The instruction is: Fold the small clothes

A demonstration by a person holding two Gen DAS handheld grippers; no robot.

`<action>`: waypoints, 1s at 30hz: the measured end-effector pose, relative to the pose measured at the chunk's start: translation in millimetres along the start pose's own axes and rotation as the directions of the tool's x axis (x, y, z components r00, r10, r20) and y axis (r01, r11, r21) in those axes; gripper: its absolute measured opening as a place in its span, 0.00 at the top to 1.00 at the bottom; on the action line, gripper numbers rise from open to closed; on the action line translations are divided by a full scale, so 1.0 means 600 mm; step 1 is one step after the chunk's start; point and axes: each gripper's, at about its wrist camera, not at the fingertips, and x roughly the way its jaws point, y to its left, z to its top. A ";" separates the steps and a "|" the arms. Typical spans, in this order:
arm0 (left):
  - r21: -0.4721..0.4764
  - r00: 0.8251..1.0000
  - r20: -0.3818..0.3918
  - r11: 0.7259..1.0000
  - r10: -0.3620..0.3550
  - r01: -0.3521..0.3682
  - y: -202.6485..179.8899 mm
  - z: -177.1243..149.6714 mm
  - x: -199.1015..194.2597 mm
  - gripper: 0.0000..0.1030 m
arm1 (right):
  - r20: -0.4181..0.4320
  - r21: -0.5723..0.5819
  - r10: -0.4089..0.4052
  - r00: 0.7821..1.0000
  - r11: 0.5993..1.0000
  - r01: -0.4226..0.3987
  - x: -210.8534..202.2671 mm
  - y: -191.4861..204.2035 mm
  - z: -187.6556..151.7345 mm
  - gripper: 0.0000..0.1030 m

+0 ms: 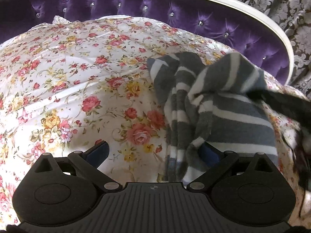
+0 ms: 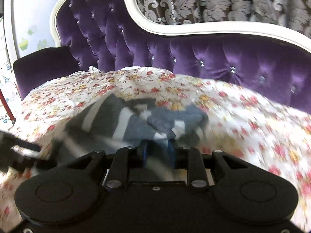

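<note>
Striped garment (image 1: 219,104) bunched on the flowered sheet (image 1: 68,73), reaching into both grippers.

The left gripper (image 1: 155,151) stands wide open, the cloth's near edge draped over its right-hand finger and nothing pinched. The right gripper (image 2: 156,147) has its jaws narrow, with a fold of the garment between them; blur hides whether they press it. A purple sofa back (image 2: 213,54) rises beyond.

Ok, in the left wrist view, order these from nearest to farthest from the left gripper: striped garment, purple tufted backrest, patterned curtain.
1. Striped garment: at the left gripper, draped over its right-hand jaw, on the floral cover.
2. Purple tufted backrest: behind the cover, across the top.
3. Patterned curtain: beyond the backrest's white frame, top right.
</note>
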 end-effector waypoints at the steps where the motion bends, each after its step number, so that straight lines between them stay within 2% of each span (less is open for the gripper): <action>1: -0.001 1.000 -0.001 1.000 0.000 0.000 0.000 0.000 0.000 0.03 | -0.008 0.002 0.015 1.000 1.000 -0.015 0.021 0.004 0.019 0.66; 6: -0.008 1.000 -0.007 1.000 -0.009 0.009 0.003 0.003 0.000 0.03 | -0.066 -0.013 0.061 0.996 0.998 -0.062 0.111 0.033 0.073 0.66; 10: -0.007 1.000 -0.014 1.000 -0.014 0.014 0.002 0.003 -0.002 0.03 | -0.096 0.017 0.086 0.992 0.996 -0.085 0.142 0.037 0.074 0.66; 15: -0.036 0.999 -0.019 0.998 -0.043 0.042 0.006 0.000 -0.012 0.03 | -0.025 0.039 0.078 0.997 0.996 -0.077 0.088 0.032 0.066 0.65; 19: -0.076 0.997 0.007 0.994 -0.078 0.079 0.016 -0.002 -0.030 0.03 | 0.007 -0.072 0.081 0.997 0.994 -0.080 0.046 0.071 0.048 0.65; 22: -0.117 0.993 0.063 0.988 -0.098 0.105 0.031 -0.002 -0.048 0.03 | 0.008 -0.170 0.104 0.995 0.980 -0.101 0.031 0.122 0.015 0.65; 27: -0.240 0.976 0.149 0.952 -0.156 0.189 0.073 0.007 -0.065 0.03 | 0.032 -0.332 0.136 0.990 0.936 -0.117 0.015 0.203 -0.043 0.65; 30: -0.281 0.972 0.158 0.936 -0.174 0.213 0.085 0.012 -0.062 0.03 | 0.037 -0.269 0.188 0.982 0.948 -0.171 0.000 0.192 -0.039 0.65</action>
